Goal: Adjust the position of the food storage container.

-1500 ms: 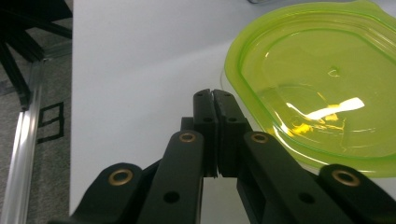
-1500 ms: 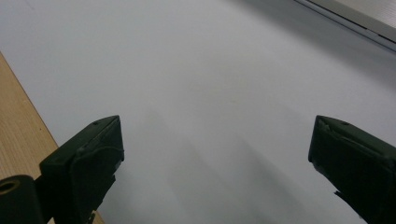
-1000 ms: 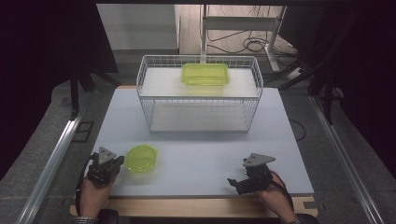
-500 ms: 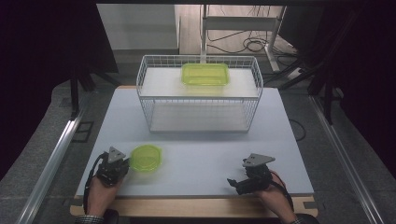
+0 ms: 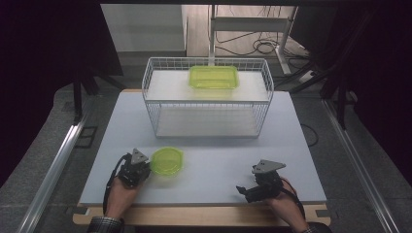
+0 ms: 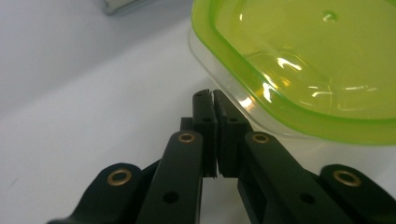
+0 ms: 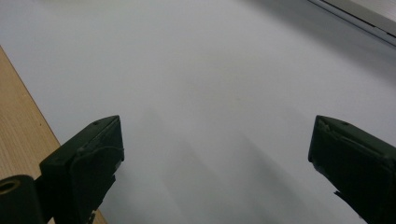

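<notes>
Left claw (image 5: 145, 167) and clamped green lid (image 5: 166, 161) now farther right, bare table (image 5: 218, 165) beyond; right claw (image 5: 245, 190) released.

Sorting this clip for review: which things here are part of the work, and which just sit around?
In use:
left gripper, shut on the lid's rim
green lid
green container
wire basket

Lying about:
right gripper, open over bare table
floor cables
</notes>
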A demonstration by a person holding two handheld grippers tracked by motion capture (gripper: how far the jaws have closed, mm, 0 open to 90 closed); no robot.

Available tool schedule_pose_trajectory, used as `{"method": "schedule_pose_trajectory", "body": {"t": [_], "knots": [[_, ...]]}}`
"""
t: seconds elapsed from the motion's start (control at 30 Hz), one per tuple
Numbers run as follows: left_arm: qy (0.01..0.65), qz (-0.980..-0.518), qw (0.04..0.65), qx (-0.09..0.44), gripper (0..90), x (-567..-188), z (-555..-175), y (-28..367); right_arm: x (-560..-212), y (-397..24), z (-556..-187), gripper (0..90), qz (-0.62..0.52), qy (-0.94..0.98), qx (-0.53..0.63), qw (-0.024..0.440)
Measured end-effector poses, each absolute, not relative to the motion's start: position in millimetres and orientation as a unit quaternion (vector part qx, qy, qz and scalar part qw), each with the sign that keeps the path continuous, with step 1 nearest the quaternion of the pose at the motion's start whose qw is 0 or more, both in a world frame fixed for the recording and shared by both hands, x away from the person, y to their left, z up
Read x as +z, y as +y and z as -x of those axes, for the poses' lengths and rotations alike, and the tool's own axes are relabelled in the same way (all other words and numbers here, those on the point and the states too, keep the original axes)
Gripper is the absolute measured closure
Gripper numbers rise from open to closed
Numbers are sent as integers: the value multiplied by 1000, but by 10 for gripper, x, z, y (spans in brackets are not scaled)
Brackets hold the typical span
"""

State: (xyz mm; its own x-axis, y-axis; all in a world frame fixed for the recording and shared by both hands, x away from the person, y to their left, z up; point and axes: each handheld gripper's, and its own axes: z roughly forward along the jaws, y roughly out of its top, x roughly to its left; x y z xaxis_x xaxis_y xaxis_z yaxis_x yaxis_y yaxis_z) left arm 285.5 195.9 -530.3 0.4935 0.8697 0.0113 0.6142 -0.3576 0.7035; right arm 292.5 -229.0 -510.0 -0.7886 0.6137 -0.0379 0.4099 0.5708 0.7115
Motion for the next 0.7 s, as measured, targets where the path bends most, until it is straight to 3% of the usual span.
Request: {"method": "schedule_pose_trajectory", "body": {"t": [0.7], "knots": [[402, -828, 354, 165, 885, -5283, -3120, 1433, -5119, -2279, -2926, 37, -289, 878, 355, 139]]}}
